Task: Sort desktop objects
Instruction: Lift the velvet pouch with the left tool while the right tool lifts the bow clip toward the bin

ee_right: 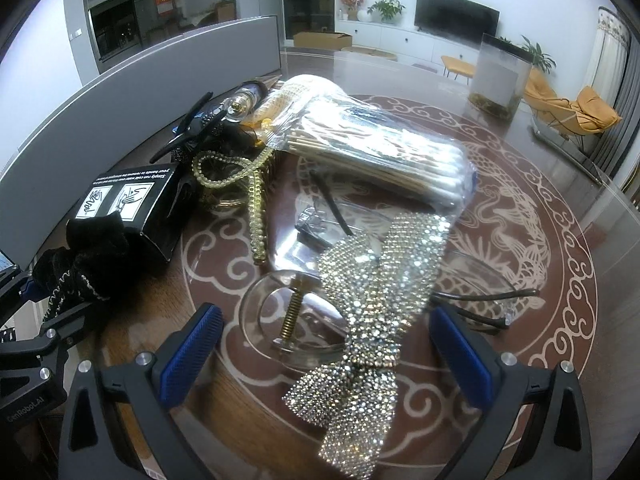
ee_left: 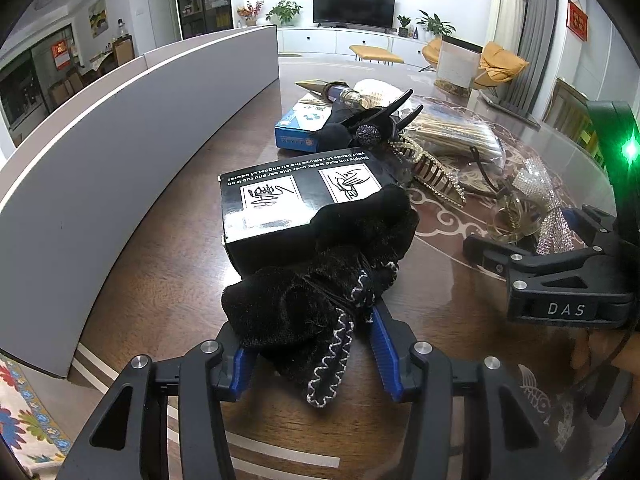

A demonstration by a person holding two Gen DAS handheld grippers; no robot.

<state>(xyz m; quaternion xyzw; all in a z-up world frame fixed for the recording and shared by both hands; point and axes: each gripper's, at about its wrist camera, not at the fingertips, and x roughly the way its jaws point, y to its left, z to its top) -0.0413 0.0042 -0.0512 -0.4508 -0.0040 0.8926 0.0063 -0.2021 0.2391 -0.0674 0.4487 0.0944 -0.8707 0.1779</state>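
At lower centre, the left gripper [ee_left: 310,354] has its jaws closed on a black velvet scrunchie [ee_left: 320,300]; the right gripper [ee_right: 328,344] has its jaws spread around a rhinestone bow [ee_right: 372,300].

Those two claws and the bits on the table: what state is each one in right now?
Left claw: around the black velvet scrunchie, grip unclear.
Right claw: open, straddling the rhinestone bow.
Black box: closed, flat, scrunchie leaning on it.
Cotton swab bag: lying flat, looks sealed.
Clear hair claw clip: resting beneath the bow.
TV: off.
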